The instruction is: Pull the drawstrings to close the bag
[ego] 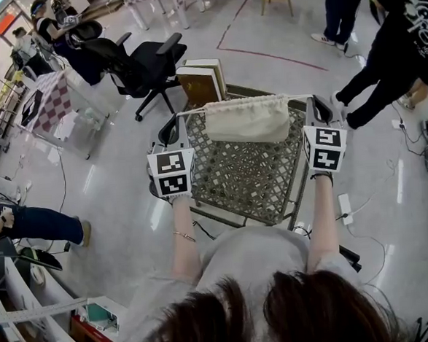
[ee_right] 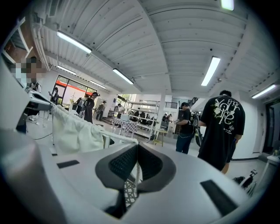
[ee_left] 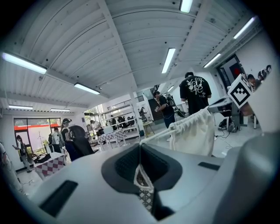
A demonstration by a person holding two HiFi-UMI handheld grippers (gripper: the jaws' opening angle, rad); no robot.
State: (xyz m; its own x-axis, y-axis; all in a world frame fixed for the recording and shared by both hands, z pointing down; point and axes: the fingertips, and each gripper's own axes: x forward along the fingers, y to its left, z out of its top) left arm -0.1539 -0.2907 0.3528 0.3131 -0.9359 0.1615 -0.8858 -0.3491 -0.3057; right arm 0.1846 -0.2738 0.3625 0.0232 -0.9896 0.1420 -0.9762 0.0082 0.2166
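A cream cloth drawstring bag (ego: 247,120) hangs in the air between my two grippers, above a metal mesh table (ego: 251,182). Its mouth is gathered along the top. My left gripper (ego: 175,119) is shut on the left drawstring (ego: 191,111), which runs taut to the bag. In the left gripper view the thin white string (ee_left: 155,136) leaves the closed jaws (ee_left: 140,148) towards the bag (ee_left: 194,131). My right gripper (ego: 313,100) is shut on the right drawstring (ego: 300,97). In the right gripper view that string (ee_right: 118,139) runs from the jaws (ee_right: 137,148) to the bag (ee_right: 76,131).
A black office chair (ego: 144,65) and a brown box (ego: 202,80) stand beyond the table. People in dark clothes (ego: 402,36) stand at the upper right; another person sits at the left edge (ego: 27,222). A power strip and cables (ego: 346,207) lie on the floor to the right.
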